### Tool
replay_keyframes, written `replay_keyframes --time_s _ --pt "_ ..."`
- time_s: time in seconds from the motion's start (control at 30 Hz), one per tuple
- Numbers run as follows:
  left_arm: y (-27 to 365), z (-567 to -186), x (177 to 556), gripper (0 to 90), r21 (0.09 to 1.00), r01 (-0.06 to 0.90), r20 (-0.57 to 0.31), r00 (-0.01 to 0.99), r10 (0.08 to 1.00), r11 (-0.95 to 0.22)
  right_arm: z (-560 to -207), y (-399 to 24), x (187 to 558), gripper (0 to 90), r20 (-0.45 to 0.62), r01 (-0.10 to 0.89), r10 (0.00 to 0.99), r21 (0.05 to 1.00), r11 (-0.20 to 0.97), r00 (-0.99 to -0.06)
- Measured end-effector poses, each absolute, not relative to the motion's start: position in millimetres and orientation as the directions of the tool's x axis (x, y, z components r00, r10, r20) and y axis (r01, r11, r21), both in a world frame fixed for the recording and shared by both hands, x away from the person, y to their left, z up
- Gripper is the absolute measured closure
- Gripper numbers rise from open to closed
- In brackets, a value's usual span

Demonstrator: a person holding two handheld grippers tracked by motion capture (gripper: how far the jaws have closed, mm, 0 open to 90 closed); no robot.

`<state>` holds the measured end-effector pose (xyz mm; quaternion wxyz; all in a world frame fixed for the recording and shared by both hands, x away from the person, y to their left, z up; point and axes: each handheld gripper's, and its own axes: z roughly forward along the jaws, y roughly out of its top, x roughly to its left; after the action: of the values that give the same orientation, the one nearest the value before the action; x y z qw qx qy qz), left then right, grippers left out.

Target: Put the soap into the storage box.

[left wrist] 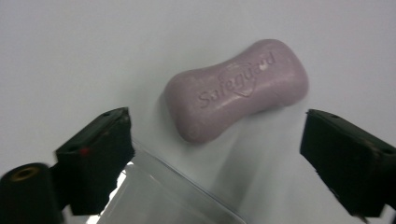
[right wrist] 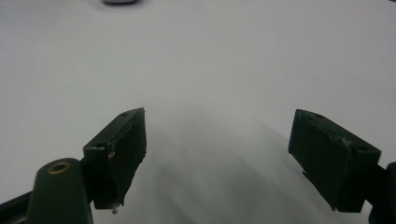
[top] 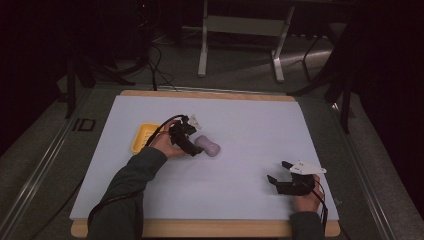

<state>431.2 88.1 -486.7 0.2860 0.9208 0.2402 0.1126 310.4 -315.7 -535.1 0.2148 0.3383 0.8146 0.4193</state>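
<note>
The soap (left wrist: pixel 237 90) lies flat on the white worktop (top: pixel 250 125), left of centre, just right of a yellow tray (top: pixel 140 136). In the left gripper view I see its long axis slanting across the gap between the jaws, the near end lower and to the left. My left gripper (top: pixel 192 142) sits just beside it with jaws spread wide, nothing between the pads; the bar lies just ahead of them. My right gripper (top: pixel 280 172) rests well apart near the right edge, likewise released and empty. The left hand is plainly nearer. I judge a grasp needs the jaws squared across the bar's waist.
</note>
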Motion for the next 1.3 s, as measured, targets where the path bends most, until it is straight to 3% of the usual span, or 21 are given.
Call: replay_keyframes --time_s 0.27,1.3 --pt "76 -496 436 1.4 0.553 0.388 0.081 0.856 0.511 -0.737 -535 -316 311 18.9 -0.064 0.372 0.73 0.828 0.419 -0.68" --pt "46 -509 436 0.0 0.518 0.335 0.189 0.852 0.487 -0.787 -536 -315 311 18.9 -0.067 0.373 0.726 0.824 0.428 -0.685"
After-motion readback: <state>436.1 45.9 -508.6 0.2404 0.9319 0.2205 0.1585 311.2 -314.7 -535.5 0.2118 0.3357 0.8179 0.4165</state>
